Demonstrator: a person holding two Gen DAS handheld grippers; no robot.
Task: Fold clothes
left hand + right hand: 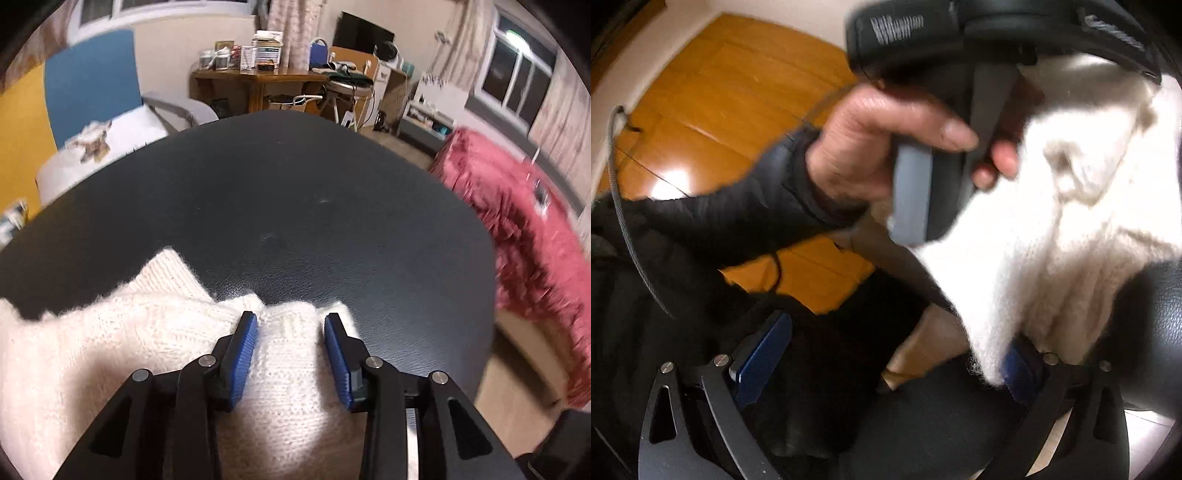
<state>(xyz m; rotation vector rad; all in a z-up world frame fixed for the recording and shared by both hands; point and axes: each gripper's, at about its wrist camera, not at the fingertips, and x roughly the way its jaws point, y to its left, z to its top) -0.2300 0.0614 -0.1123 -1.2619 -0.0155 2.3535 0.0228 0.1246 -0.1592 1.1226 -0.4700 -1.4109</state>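
A white knitted sweater [122,343] lies on the near part of a black table [280,199]. My left gripper [291,325] has a bunched fold of the sweater between its blue pads [245,354]; the pads stand apart with the knit filling the gap. In the right wrist view the sweater [1052,236] hangs over the table edge [1160,295] at the right. My right gripper [897,350] is open wide; its right pad [1021,373] is partly covered by the sweater's edge, its left pad [761,358] is free.
A red fringed blanket [517,229] covers furniture right of the table. A white-covered seat [110,144] stands at the back left. A cluttered wooden desk [258,77] is behind. The person's hand [886,147] holds the other gripper's handle above a wooden floor [738,92].
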